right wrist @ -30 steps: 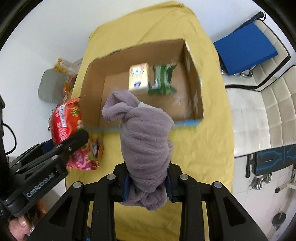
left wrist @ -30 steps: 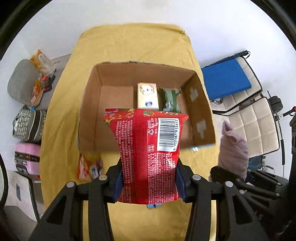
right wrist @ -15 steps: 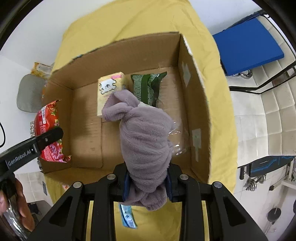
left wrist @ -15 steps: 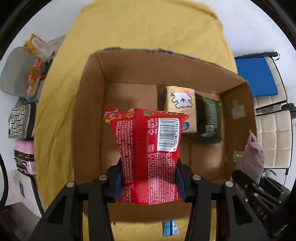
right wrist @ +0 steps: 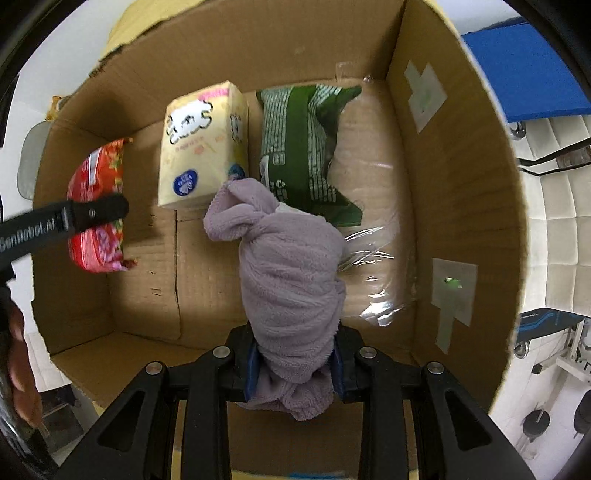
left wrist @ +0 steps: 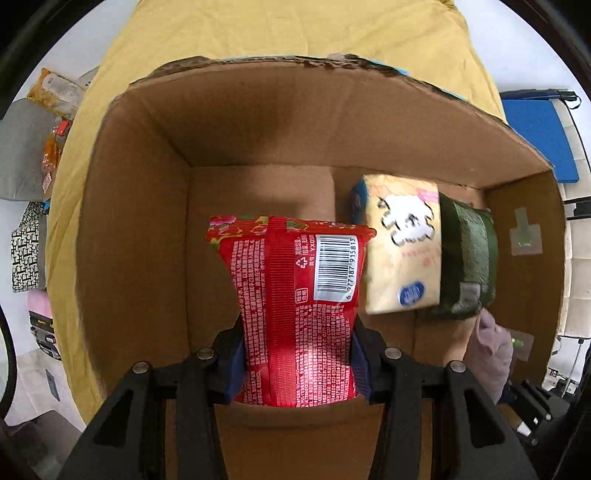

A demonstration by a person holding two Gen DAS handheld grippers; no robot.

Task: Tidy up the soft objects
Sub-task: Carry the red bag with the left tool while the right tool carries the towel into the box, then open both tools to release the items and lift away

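Note:
My left gripper point(left wrist: 297, 363) is shut on a red snack bag point(left wrist: 295, 295) and holds it inside an open cardboard box point(left wrist: 140, 229), left of a yellow tissue pack point(left wrist: 402, 247) and a green packet point(left wrist: 469, 254). My right gripper point(right wrist: 293, 363) is shut on a rolled lilac towel point(right wrist: 291, 284) and holds it inside the same box point(right wrist: 454, 177), just in front of the tissue pack point(right wrist: 201, 144) and green packet point(right wrist: 303, 144). The red bag point(right wrist: 98, 214) and left gripper's fingers point(right wrist: 98, 210) show at the left.
The box sits on a yellow cloth point(left wrist: 295, 29). Clear tape point(right wrist: 373, 266) lies on the box floor at the right. A grey chair with snack packets point(left wrist: 55, 88) stands left of the table, a blue cushion point(left wrist: 535, 136) at the right.
Both grippers have moved forward and down from above the table's near edge into the box, carrying the red bag and the towel. The box contents now look much closer.

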